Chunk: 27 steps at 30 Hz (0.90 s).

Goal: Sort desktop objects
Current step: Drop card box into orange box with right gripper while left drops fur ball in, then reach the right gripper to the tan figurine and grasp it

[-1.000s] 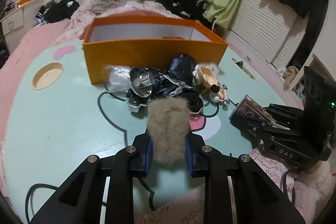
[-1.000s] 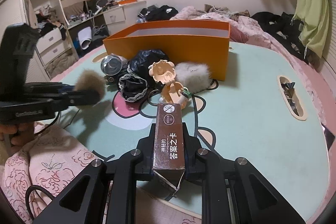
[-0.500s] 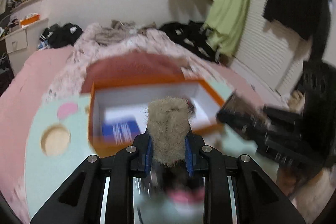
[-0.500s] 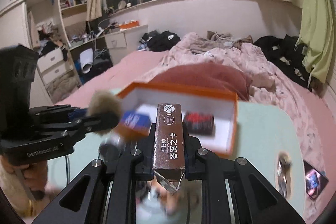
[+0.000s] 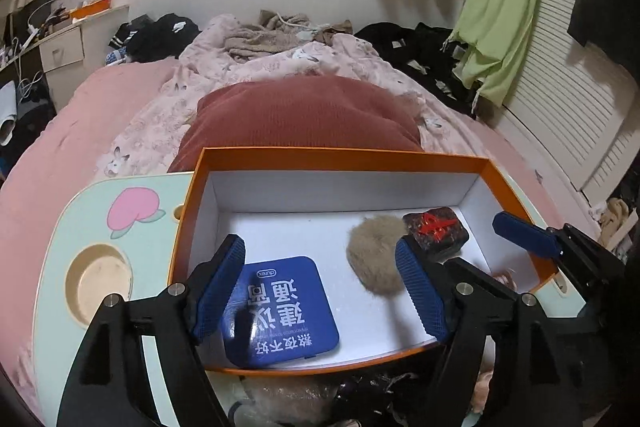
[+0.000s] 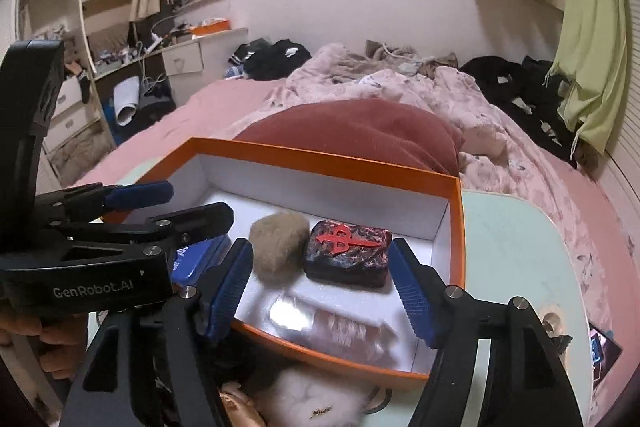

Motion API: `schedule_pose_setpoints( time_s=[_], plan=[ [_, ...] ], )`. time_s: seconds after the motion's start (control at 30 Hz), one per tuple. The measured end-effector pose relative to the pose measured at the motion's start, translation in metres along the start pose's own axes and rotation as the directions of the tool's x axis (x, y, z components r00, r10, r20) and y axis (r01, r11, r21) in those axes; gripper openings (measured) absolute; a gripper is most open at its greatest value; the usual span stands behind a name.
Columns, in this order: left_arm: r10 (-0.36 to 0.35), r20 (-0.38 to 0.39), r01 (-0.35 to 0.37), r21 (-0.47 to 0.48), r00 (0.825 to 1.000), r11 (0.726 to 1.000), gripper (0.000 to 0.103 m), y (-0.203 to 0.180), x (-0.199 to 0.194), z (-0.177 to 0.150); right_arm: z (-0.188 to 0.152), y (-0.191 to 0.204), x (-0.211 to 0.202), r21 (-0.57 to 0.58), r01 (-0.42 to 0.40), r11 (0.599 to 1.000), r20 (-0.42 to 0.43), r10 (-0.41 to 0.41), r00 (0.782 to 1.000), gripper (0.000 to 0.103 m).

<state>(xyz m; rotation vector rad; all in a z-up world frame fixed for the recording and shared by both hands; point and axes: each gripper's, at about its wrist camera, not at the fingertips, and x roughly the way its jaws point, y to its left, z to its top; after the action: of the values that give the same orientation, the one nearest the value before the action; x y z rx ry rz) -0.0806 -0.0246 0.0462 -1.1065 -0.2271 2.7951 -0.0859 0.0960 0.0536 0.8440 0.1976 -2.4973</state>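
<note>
Both grippers hang over the orange box [image 5: 502, 187] on the mint table [image 5: 52, 227], jaws opening with nothing between them. The left gripper [image 5: 320, 283] stands above a blue tin [image 5: 280, 311]; the tan fur ball [image 5: 374, 251] lies on the box floor beside the dark case with a red emblem [image 6: 348, 253], toward the box's right end. Below the right gripper [image 6: 322, 287] a blurred pale shape [image 6: 332, 327] near the box's near wall is hard to identify. Clutter at the table's near edge is cut off.

Mint lap table [image 5: 52, 227] on bed [image 5: 80, 115]; orange box [image 5: 320, 157] atop.
</note>
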Motion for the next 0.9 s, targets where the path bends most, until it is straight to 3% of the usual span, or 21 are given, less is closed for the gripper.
schedule_pose_setpoints(
  time_s=[0.23,0.4,0.47,0.63,0.73,0.83,0.87,0.9],
  plan=[
    [-0.074,0.058,0.074,0.017,0.996,0.997,0.078,-0.005,-0.025,-0.001,-0.002,0.003,-0.006,0.023,-0.025,0.999,0.007,0.025,1.0,0.07],
    [-0.119,0.086,0.116,0.035,0.989,0.993,0.078,-0.007,-0.069,-0.014,-0.01,0.014,-0.05,0.014,-0.065,0.998,0.059,0.065,0.996,0.072],
    [-0.135,0.068,0.132,0.039,0.989,0.99,0.078,-0.006,-0.085,-0.028,-0.022,0.023,-0.07,-0.024,-0.054,0.998,0.059,0.056,0.997,0.078],
    [-0.083,-0.047,0.087,0.069,0.995,0.994,0.078,-0.006,-0.089,-0.078,-0.069,0.031,-0.092,-0.021,-0.051,0.998,-0.034,0.051,0.998,0.078],
    [-0.07,-0.134,0.076,0.037,0.988,0.996,0.078,-0.004,-0.073,-0.104,-0.091,0.035,-0.087,0.02,-0.06,0.998,-0.099,0.061,0.993,0.078],
    [-0.037,-0.174,0.043,0.029,0.984,0.999,0.079,-0.003,-0.064,-0.108,-0.105,0.037,-0.072,0.005,0.005,1.0,-0.181,-0.004,0.984,0.078],
    [-0.023,-0.175,0.03,0.039,0.984,0.999,0.082,-0.003,-0.063,-0.108,-0.105,0.034,-0.067,0.017,0.01,1.0,-0.202,-0.006,0.979,0.08],
    [0.012,-0.185,0.0,0.065,0.983,0.998,0.089,-0.006,-0.059,-0.109,-0.106,0.033,-0.066,0.017,0.017,1.0,-0.199,-0.013,0.98,0.088]
  ],
)
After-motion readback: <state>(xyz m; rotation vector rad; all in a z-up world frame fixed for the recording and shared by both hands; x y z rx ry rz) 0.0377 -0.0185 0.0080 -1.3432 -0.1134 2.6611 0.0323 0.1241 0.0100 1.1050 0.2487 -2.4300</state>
